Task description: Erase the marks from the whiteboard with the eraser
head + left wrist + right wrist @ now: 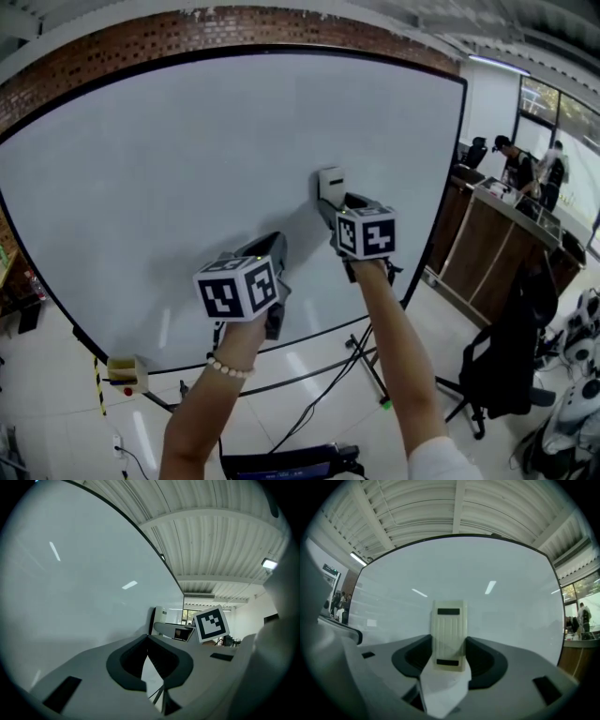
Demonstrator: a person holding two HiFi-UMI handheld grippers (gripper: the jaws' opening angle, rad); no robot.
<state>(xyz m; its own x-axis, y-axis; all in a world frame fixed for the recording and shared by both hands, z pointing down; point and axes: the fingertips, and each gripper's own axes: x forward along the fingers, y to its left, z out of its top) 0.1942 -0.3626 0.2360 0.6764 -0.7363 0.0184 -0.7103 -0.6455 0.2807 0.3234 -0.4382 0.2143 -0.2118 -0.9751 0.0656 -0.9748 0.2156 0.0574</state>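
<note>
Against the whiteboard [187,169] (brick wall [234,28] above) right gripper [333,208] holds the eraser [330,181]

Cream, ribbed eraser [449,636] with 2 dark bands, upright and clamped in the right gripper [449,654], set against the large, white, dark-framed whiteboard [169,178], right of its centre.

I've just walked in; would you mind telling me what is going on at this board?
A person stands before a large whiteboard with a gripper in each hand. The right gripper is shut on a pale eraser and holds it up at the board's surface. The left gripper sits lower and to the left, close to the board, jaws together with nothing between them. No marks show on the board in any view, so the erasing looks about finished.
</note>
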